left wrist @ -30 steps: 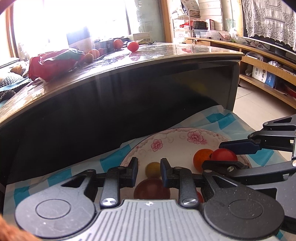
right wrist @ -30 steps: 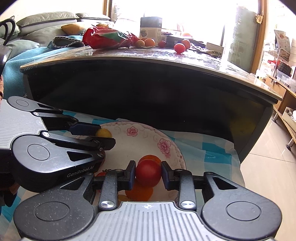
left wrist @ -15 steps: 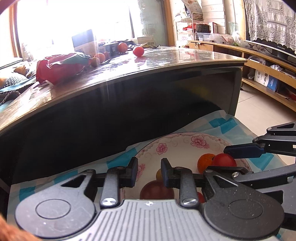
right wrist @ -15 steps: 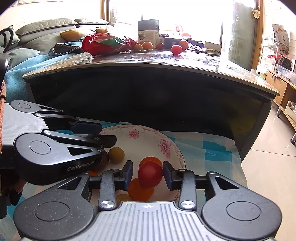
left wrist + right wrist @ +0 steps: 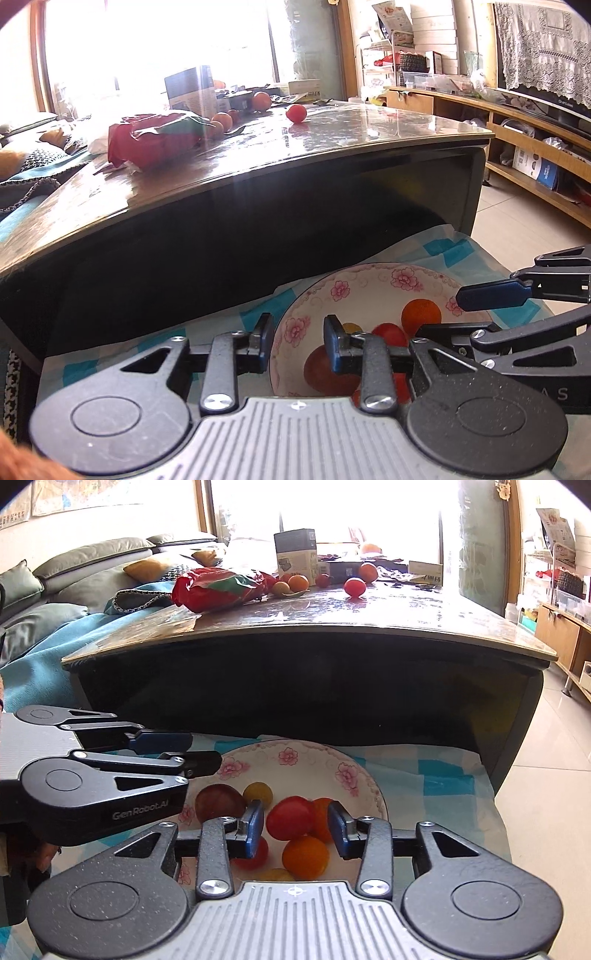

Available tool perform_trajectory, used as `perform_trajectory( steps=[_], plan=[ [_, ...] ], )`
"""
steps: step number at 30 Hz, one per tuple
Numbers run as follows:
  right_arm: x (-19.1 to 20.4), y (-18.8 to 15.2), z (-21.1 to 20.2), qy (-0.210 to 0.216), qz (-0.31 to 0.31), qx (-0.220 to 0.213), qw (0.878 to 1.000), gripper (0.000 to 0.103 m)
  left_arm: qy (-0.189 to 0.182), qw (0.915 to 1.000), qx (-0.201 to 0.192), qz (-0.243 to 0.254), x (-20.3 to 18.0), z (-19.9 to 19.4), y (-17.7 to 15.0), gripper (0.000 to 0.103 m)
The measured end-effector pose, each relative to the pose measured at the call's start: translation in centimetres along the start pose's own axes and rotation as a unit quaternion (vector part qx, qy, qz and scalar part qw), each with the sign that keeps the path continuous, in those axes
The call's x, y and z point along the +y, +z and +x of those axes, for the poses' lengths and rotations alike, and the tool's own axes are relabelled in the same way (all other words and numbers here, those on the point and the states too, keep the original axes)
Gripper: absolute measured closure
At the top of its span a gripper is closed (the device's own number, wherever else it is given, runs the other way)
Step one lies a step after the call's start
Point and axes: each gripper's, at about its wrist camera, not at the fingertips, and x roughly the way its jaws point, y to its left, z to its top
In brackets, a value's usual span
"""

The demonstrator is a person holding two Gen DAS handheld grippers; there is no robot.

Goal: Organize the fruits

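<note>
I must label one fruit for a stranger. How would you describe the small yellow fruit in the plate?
Find the floral plate on the checked cloth below the dark table. The small yellow fruit lies toward its far side, beside the dark red fruit. It alone is yellow and fully visible.

At the bottom centre the right gripper stands with its fingers apart and nothing clamped; between them, lower down, a red tomato lies on the flowered plate among orange fruits, a small yellow one and a dark reddish one; at left the left gripper reaches over the plate's rim; in the upper half, the table carries a red bag, a box and more fruit.
</note>
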Motion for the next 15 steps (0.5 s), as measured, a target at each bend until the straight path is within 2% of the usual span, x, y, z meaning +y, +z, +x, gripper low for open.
perform_trajectory(
  steps=[2, 15],
  plan=[
    [0.2, 0.0, 0.0, 0.001, -0.001, 0.001, 1.0, 0.063, 0.0, 1.0, 0.001, -0.002, 0.1, -0.2, -0.2, 0.063],
    [0.6, 0.1, -1.2, -0.034, -0.002, 0.007, 0.999, 0.062, -0.004, 0.9998, 0.011, -0.015, -0.7, -2.7, -2.0, 0.063]
  ],
)
